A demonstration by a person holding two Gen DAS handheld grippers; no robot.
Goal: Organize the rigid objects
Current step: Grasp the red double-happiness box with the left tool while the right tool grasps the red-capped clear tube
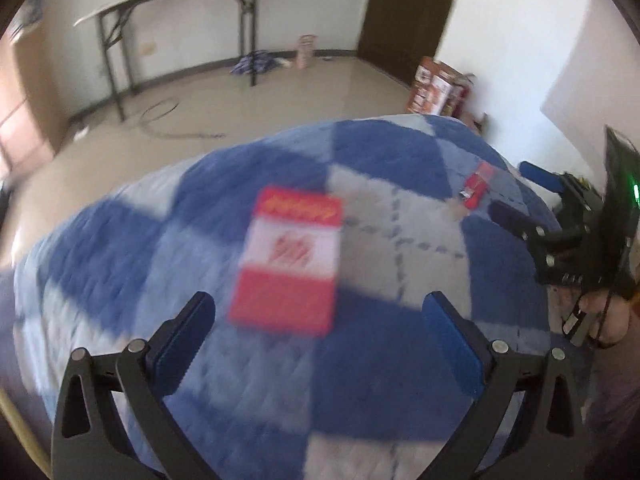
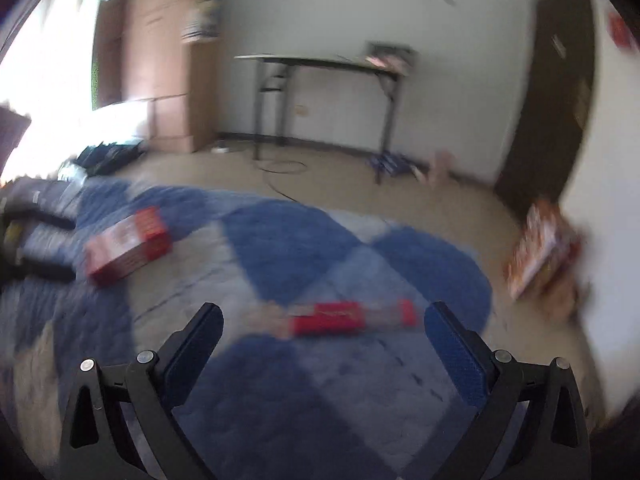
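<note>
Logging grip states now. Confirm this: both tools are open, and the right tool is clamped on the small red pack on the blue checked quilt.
Not clamped. In the right wrist view the right tool stands open and empty; the small red pack lies loose on the blue checked quilt beyond its tips. The left tool is open too.

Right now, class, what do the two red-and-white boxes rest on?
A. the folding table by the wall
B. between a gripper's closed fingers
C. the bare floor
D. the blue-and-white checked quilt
D: the large red-and-white box and the small red box both lie on the blue-and-white checked quilt, apart from each other; the left gripper and the right gripper stand open and empty above it.
</note>
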